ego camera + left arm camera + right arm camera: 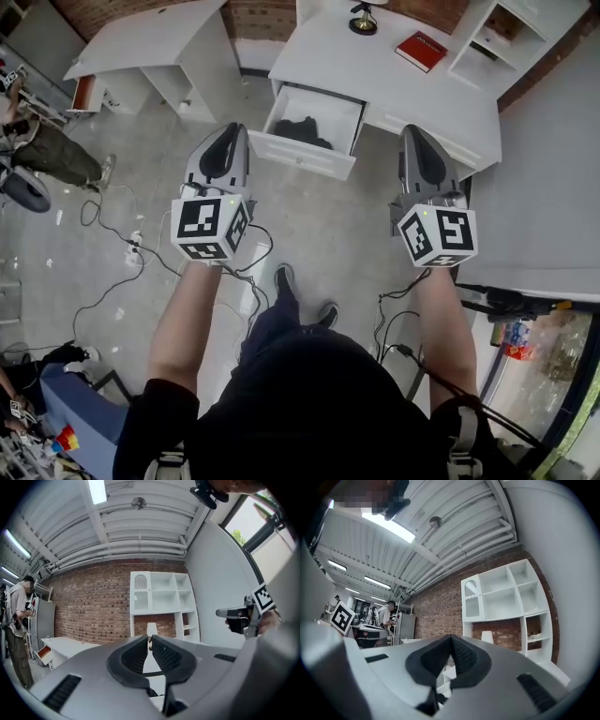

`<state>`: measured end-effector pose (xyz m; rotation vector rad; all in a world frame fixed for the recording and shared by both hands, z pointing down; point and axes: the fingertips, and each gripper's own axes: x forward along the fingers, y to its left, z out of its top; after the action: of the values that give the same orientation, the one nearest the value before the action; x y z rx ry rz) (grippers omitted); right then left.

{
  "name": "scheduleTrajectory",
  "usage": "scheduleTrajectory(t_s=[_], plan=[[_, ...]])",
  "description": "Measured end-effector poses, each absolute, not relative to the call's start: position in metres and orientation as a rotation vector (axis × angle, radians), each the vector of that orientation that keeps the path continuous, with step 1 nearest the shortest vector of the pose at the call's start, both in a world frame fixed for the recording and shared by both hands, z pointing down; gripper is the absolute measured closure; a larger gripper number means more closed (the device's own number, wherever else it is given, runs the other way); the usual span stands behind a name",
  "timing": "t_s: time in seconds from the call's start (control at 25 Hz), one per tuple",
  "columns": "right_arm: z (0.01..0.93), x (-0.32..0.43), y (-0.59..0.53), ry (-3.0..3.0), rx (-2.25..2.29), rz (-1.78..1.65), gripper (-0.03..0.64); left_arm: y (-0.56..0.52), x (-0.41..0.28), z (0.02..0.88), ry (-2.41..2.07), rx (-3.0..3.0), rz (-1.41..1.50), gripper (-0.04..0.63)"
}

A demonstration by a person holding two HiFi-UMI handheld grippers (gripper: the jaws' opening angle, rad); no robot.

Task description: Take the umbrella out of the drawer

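Observation:
A white desk (375, 75) stands ahead with its drawer (305, 155) pulled out. Inside the drawer lies a dark folded umbrella (302, 131). My left gripper (228, 131) is held level in front of the drawer's left corner, shut, with nothing between its jaws. My right gripper (419, 131) hovers level by the desk's front edge to the drawer's right, also shut and empty. In the left gripper view the closed left gripper (150, 639) points at a white shelf unit (161, 602); the right gripper (234, 613) shows at the side. The right gripper view shows its shut tips (451, 639).
A red book (421, 51) and a black lamp base (363, 21) sit on the desk. A second white desk (150, 47) stands to the left. Cables (122, 253) trail on the floor, and a person (47, 150) is at the far left.

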<state>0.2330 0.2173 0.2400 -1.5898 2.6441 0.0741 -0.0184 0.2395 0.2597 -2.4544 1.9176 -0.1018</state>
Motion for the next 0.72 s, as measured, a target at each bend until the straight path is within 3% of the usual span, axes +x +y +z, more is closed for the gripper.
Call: scheduleTrajectory(t_s=[0.52, 0.64, 0.72], plan=[[0.222, 0.184, 0.148, 2.575, -1.783, 0.101, 0.596, 0.146, -0.101, 0.234, 1.776, -2.528, 0.036, 0.559], [0.23, 0.17, 0.137, 2.609, -1.781, 0.079, 0.475, 0.131, -0.102, 0.242, 1.716, -2.598, 0.004, 0.399], [0.233, 0.161, 0.133, 2.633, -1.778, 0.081, 0.407, 0.124, -0.106, 0.248, 1.692, -2.628, -0.014, 0.351]])
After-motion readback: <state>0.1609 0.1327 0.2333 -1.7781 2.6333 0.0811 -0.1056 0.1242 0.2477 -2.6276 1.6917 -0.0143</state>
